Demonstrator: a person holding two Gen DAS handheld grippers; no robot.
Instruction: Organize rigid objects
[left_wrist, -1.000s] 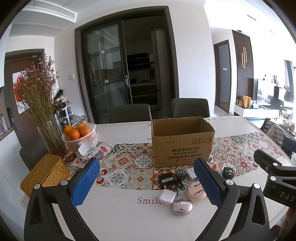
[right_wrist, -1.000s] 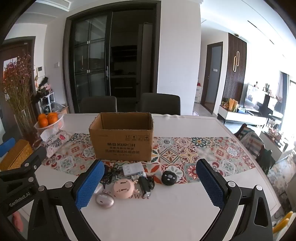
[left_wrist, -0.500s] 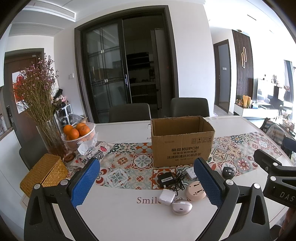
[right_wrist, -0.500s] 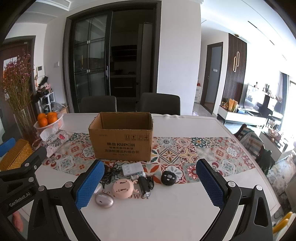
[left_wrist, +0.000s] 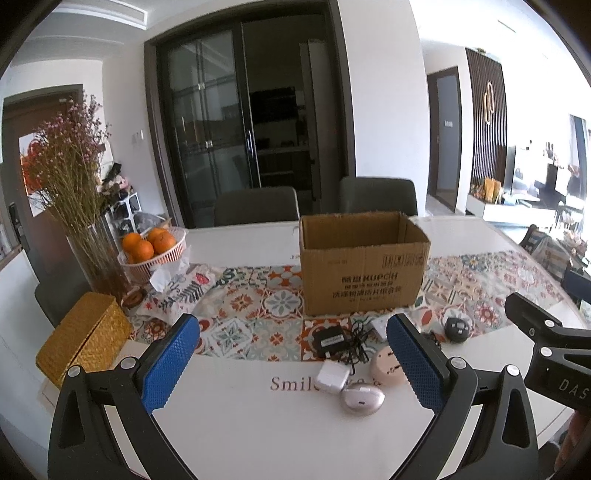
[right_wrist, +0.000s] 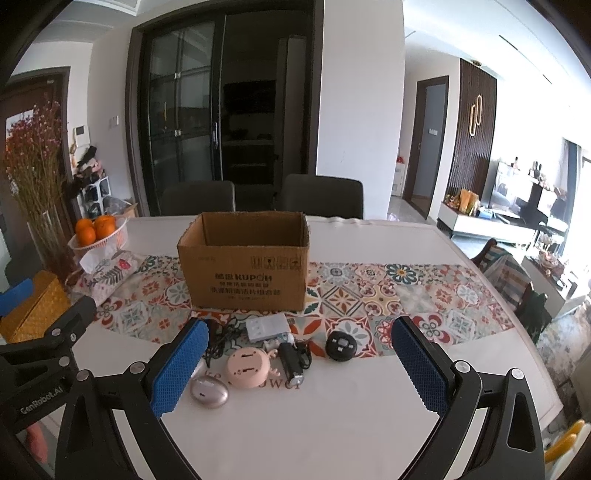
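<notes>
A cluster of small gadgets is lying on the tabletop (right_wrist: 332, 424) just in front of the open box (right_wrist: 245, 273), partly on the patterned runner (right_wrist: 369, 291): a silver case (right_wrist: 209, 393) nearest the camera, a pink disc (right_wrist: 249, 368) beside it, a black torch (right_wrist: 290, 360), a round black puck (right_wrist: 340, 345) off to the right, a white strip (right_wrist: 267, 328) near the box, and a black adapter (left_wrist: 331, 341) with its cord (left_wrist: 356, 341) tangled beside a white plug (left_wrist: 334, 376).

Both grippers are hovering above the near edge, holding nothing. The left gripper (left_wrist: 295, 365) is keeping its fingers (left_wrist: 168, 365) spread wide, and the right gripper (right_wrist: 299, 365) is doing the same with its fingers (right_wrist: 419, 365).

The task looks barely begun, with everything lying outside the box.

The likely trouble is crowding. The pieces are sitting close enough that wide fingers coming down on one could be nudging a neighbour away. The cord may be snagging the adapter's neighbours and dragging them along. The rounded silver case and disc could be slipping from a shallow pinch. The light box might be sliding if bumped during a drop.
</notes>
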